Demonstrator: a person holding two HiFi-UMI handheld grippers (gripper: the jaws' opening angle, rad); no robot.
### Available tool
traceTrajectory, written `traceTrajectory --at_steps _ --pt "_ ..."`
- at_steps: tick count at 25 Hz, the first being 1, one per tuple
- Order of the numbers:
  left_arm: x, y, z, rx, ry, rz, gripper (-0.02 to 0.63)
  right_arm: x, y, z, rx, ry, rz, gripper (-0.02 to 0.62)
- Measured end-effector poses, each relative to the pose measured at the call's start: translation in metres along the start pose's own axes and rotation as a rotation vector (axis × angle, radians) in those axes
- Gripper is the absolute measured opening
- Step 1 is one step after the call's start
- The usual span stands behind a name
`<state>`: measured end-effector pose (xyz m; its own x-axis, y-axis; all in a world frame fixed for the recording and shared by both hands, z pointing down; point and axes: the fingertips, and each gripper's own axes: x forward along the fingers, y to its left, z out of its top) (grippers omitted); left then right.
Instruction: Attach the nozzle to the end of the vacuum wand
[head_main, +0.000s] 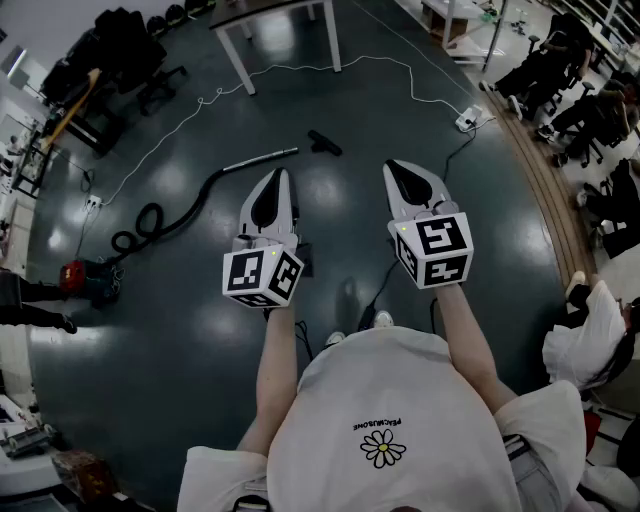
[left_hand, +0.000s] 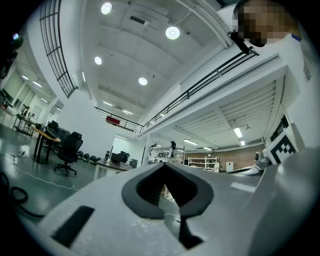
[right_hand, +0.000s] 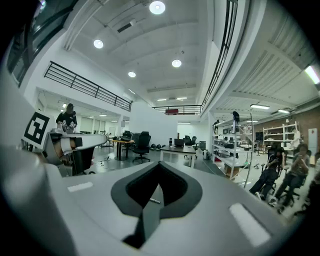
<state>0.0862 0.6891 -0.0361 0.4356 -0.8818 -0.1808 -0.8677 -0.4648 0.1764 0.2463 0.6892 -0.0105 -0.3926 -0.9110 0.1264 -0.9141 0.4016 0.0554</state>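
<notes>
The silver vacuum wand (head_main: 260, 157) lies on the dark floor ahead of me, joined to a black hose (head_main: 170, 215) that curls left to a red vacuum body (head_main: 85, 275). The small black nozzle (head_main: 324, 142) lies by itself just right of the wand's free end. My left gripper (head_main: 277, 176) is held in the air nearer to me than the wand, shut and empty. My right gripper (head_main: 396, 166) hangs to the right of the nozzle, also shut and empty. In both gripper views the jaws meet at the tips, left gripper (left_hand: 163, 168) and right gripper (right_hand: 159, 168), with only the room beyond.
A white table (head_main: 275, 30) stands beyond the wand. A white cable (head_main: 330, 68) snakes across the floor to a power strip (head_main: 468, 120). Seated people and chairs (head_main: 570, 90) line the right side. Black office chairs (head_main: 120, 55) and desks stand at the far left.
</notes>
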Motion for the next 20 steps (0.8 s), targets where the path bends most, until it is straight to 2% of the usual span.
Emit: traceTrajectory --at_steps 4,11,16,20 --pt "0.004 -0.001 -0.003 -0.015 -0.013 0.020 0.003 0.006 -0.009 -0.003 0.006 0.001 0.019 0.006" --pt "0.018 0.000 0.005 0.018 -0.025 0.052 0.003 0.024 -0.015 0.003 -0.009 0.001 0.069 0.006" --pt "0.017 0.005 -0.007 0.031 0.019 0.095 0.003 0.031 -0.015 -0.006 0.011 0.011 0.148 0.006" --pt "0.010 0.025 -0.023 -0.005 0.053 0.155 0.003 0.048 -0.011 -0.023 0.028 0.049 0.192 0.006"
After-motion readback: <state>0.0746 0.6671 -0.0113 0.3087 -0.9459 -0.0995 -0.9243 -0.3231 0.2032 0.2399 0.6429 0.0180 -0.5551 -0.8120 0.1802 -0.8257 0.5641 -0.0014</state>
